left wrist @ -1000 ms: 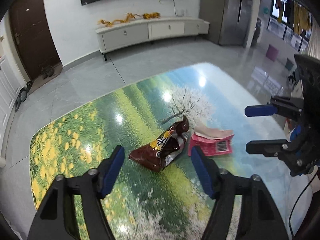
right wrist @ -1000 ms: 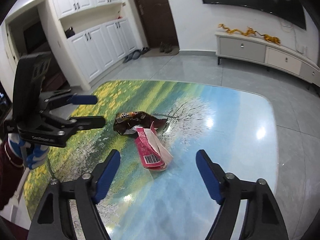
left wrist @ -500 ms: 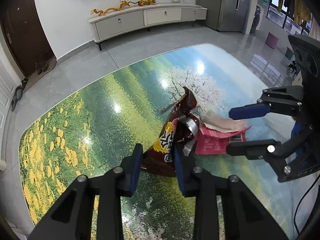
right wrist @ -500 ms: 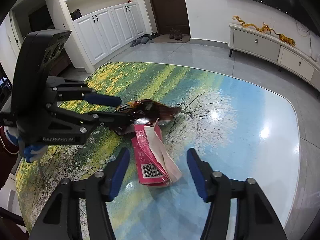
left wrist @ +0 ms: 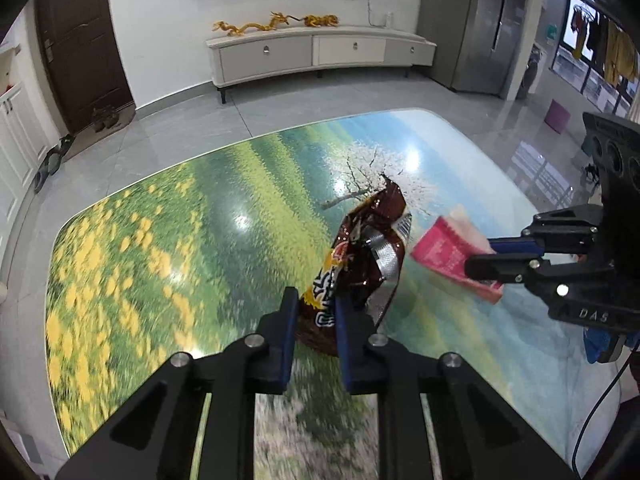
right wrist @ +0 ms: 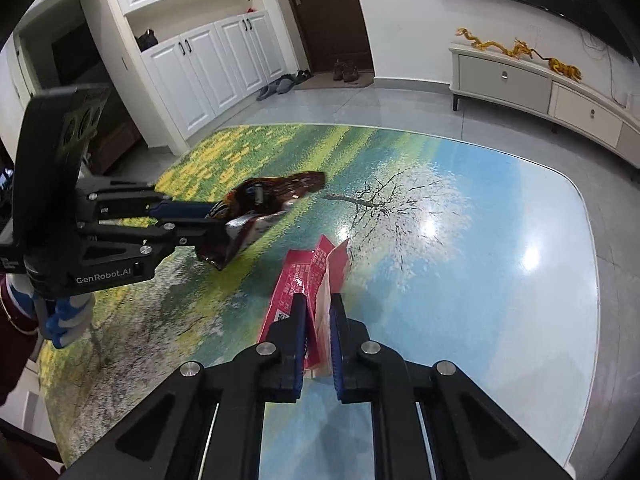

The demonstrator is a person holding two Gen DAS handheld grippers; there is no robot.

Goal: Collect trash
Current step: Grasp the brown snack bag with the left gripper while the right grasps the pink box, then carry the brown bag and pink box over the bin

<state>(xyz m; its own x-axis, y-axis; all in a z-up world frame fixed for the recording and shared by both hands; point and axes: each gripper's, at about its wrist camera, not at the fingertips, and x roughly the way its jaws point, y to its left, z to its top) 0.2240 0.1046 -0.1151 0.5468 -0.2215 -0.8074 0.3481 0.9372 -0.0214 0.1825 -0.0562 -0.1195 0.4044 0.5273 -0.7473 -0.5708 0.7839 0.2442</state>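
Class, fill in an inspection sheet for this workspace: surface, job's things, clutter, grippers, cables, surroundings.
Surface: glossy table printed with a meadow and blossoming tree.
Job's things: brown snack bag and pink wrapper, both crumpled.
Clutter: nothing seen on the table besides these.
Grippers: left gripper is closing, pads pressed on the brown snack bag; right gripper shut on the pink wrapper.
Cables: one black cable hangs below the right gripper.
Surroundings: TV cabinet with gold dragon figures, dark door, white cupboards, shoes on the tiled floor.

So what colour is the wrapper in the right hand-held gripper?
Pink wrapper, pale inside, gripped by the right hand-held gripper; clearest in the right wrist view.
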